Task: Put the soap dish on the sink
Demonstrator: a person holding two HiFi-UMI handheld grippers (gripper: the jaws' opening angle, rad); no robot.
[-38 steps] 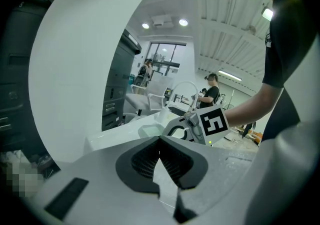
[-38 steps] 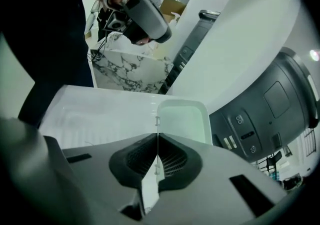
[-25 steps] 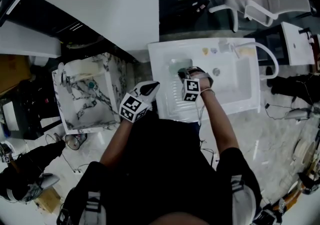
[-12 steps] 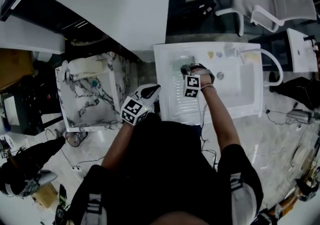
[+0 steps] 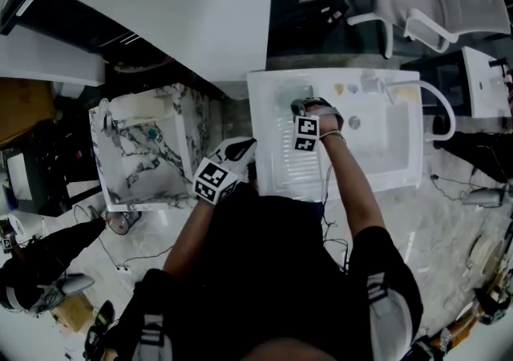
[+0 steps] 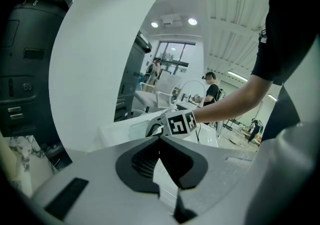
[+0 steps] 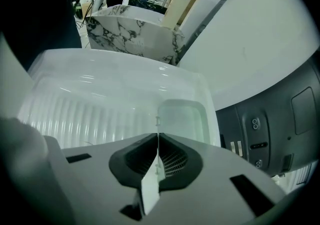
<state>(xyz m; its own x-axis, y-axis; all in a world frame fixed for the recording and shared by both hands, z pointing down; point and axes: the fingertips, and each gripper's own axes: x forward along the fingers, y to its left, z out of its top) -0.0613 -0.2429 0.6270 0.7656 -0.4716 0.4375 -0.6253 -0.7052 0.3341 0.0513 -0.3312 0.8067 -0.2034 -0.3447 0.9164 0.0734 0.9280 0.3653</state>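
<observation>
Although the translucent pale-green rectangular soap dish (image 5: pixel 284 99) already lies over the far left corner of the white moulded sink (image 5: pixel 377 171), at the far end of its ribbed drainboard (image 7: pixel 90 114), it has not been released. The right gripper (image 5: pixel 296 107) points steeply down with its jaws pinched on the dish's thin near wall. That edge grip, in my judgement, keeps the dish level and leaves its base free to seat. Whether the base touches the sink cannot be settled.

The left gripper (image 5: pixel 248 143) is held just off the sink's left edge, towards the near corner. Its jaws are closed on nothing, evidently parked clear of the work.

Count:
- one soap dish
- one white sink
- one curved tap (image 5: pixel 439 103) at the sink's right edge
- one marble-patterned basin (image 5: pixel 140 163) standing apart to the left
- two grippers
</observation>
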